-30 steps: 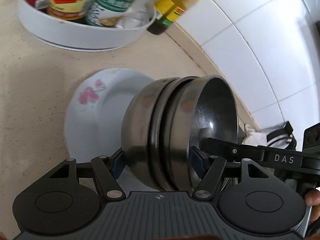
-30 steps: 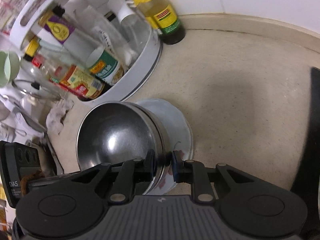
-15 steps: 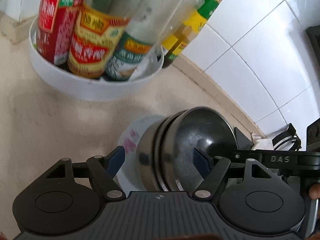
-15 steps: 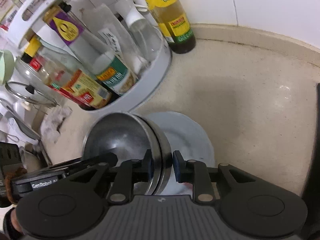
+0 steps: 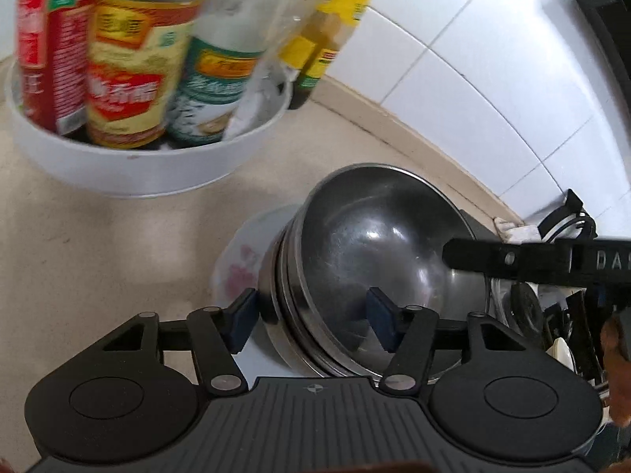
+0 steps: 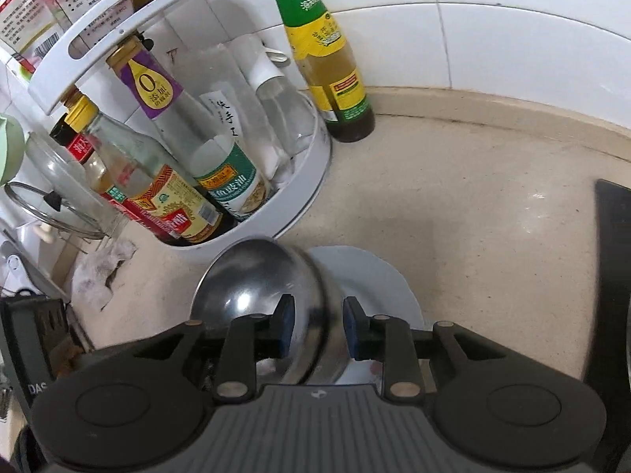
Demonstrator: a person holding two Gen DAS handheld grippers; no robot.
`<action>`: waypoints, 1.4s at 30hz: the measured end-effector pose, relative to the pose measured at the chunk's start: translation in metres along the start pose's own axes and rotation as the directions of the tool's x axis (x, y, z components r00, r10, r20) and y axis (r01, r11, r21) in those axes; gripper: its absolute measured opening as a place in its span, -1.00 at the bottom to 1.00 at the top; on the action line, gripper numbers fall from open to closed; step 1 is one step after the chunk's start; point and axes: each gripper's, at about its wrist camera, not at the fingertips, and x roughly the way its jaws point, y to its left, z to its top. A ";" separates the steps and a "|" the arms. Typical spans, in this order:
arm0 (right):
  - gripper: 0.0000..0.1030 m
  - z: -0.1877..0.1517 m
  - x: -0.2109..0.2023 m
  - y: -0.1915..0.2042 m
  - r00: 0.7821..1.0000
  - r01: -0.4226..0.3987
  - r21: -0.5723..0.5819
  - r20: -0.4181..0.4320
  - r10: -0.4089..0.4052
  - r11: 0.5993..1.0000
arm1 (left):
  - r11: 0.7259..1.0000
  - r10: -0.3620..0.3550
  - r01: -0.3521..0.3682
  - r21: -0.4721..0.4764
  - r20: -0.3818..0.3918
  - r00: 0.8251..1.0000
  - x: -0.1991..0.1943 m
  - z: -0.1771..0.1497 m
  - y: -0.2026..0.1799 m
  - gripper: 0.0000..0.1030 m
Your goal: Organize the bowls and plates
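A nested stack of steel bowls (image 5: 378, 260) rests on a white plate with pink flowers (image 5: 240, 260) on the beige counter. My left gripper (image 5: 313, 321) is open, its blue pads apart on either side of the stack's rim, with gaps showing. My right gripper (image 6: 317, 329) is open too, its pads straddling the bowls' rim (image 6: 315, 315) from the opposite side without pinching it. The plate also shows in the right wrist view (image 6: 378, 280) under the bowls (image 6: 252, 280). The right gripper's black body shows in the left wrist view (image 5: 524, 260).
A white round rack (image 5: 150, 165) full of sauce bottles stands just behind the plate, also in the right wrist view (image 6: 311, 181). A yellow-labelled bottle (image 6: 327, 71) stands by the tiled wall. A glass lid (image 6: 51, 205) and cloth (image 6: 102, 272) lie left. A dark edge (image 6: 611, 276) runs along the right.
Both grippers have opened: the right one was pinched on the bowls' rim, the left one closed round the stack. Both have pulled back and up; the bowls sit on the plate.
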 end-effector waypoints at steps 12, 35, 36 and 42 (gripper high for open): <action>-0.44 -0.010 -0.016 -0.016 0.993 0.020 0.057 0.111 -0.026 0.998 | 0.997 0.067 -0.069 0.029 0.082 0.994 -0.019 0.002 -0.010 0.43; -0.27 -0.103 -0.096 -0.041 0.966 -0.104 -0.057 0.231 0.114 0.993 | 0.945 0.304 -0.325 0.014 0.322 0.897 -0.070 -0.106 -0.107 0.76; -0.25 -0.107 -0.097 -0.039 0.966 -0.100 -0.064 0.233 0.112 0.993 | 0.943 0.311 -0.332 0.010 0.320 0.895 -0.072 -0.110 -0.108 0.78; -0.22 -0.130 -0.096 -0.034 0.975 -0.085 -0.105 0.195 0.105 0.991 | 0.925 0.361 -0.380 0.007 0.290 0.886 -0.073 -0.137 -0.110 0.81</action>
